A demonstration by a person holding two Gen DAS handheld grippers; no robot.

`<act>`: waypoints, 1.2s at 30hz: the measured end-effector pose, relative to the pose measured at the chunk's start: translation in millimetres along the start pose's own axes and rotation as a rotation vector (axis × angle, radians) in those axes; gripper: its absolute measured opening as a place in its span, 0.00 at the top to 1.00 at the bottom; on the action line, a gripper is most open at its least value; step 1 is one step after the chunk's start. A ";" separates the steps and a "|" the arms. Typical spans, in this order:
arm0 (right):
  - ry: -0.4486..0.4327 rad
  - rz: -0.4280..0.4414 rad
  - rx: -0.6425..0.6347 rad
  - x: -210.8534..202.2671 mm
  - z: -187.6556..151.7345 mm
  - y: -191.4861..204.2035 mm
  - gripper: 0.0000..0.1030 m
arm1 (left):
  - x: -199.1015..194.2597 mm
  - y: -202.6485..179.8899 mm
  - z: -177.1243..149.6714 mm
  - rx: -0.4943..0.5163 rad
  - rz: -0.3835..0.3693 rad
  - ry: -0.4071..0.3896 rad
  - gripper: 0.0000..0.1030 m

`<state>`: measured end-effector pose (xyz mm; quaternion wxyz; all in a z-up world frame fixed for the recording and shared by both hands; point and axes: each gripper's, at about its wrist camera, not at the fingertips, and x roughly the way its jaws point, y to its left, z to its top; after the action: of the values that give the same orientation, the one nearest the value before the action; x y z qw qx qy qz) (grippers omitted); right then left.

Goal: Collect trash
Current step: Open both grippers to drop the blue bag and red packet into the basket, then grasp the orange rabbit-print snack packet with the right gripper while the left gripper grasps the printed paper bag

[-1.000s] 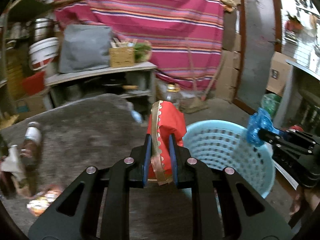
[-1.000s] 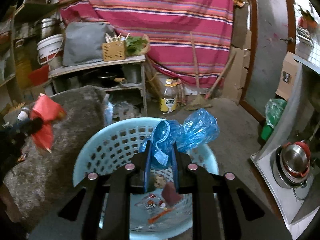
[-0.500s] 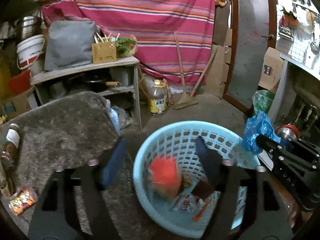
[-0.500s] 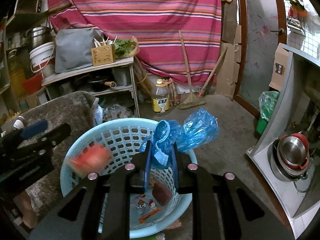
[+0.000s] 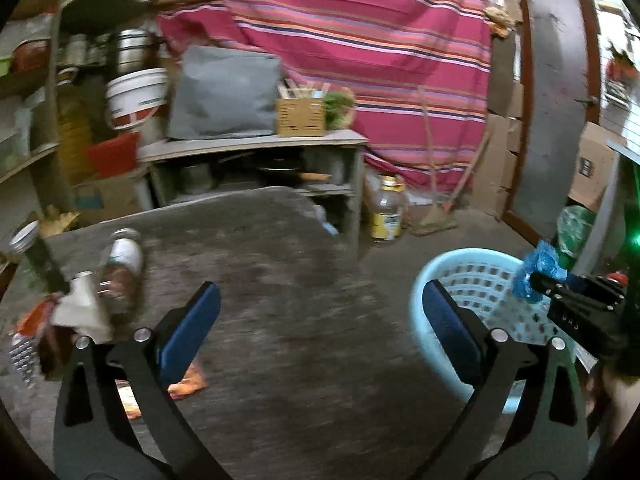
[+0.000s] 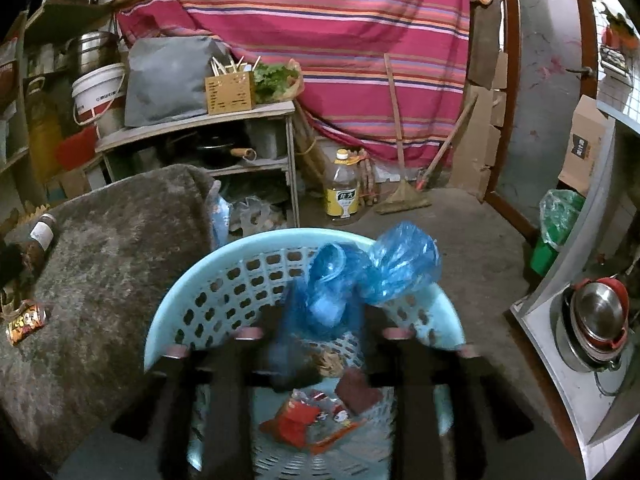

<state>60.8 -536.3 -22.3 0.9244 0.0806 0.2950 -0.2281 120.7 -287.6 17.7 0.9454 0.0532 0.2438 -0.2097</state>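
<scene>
My left gripper point(image 5: 320, 308) hangs over the grey rug point(image 5: 272, 264), its jaws opening wide with nothing between them. On the rug's left lie a bottle point(image 5: 120, 264), a white crumpled piece point(image 5: 80, 308) and an orange snack packet point(image 5: 186, 384). The light blue basket point(image 6: 224, 256) stands beside the rug, with a red wrapper point(image 6: 296, 420) and other scraps inside. Over the basket, my right gripper point(image 6: 332, 312) is blurred and its jaws are opening. The blue plastic bag point(image 6: 396, 268) still sits between its parted fingers. From the left wrist view, the right gripper point(image 5: 534, 280) shows with the bag point(image 5: 538, 268) at its tip.
Behind the rug a shelf unit point(image 6: 192, 120) holds a grey bag and a wooden box. An oil bottle point(image 6: 342, 196) and a broom point(image 6: 400, 196) are on the floor by the striped cloth. A green-lined bin point(image 6: 556, 220) and a counter with pots point(image 6: 596, 320) are at the right.
The left gripper let the red wrapper fall into the basket, opened wide and swung left over the rug. The right gripper's fingers have parted around the blue bag.
</scene>
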 end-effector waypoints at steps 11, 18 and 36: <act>-0.053 -0.121 -0.055 -10.8 5.3 49.4 0.08 | -36.4 129.4 -15.2 -0.067 0.211 -0.013 0.05; -0.075 -0.010 -0.139 -22.5 1.0 120.5 0.08 | -53.4 192.4 -30.9 -0.102 0.305 -0.001 0.05; 0.005 0.302 -0.320 -34.7 -38.3 285.5 0.08 | -85.3 296.0 -75.1 -0.182 0.414 0.056 0.05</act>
<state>150.2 -260.3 -29.1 0.9484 -0.0233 0.3142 -0.0373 145.3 27.5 -7.3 0.9620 0.0221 0.2718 0.0130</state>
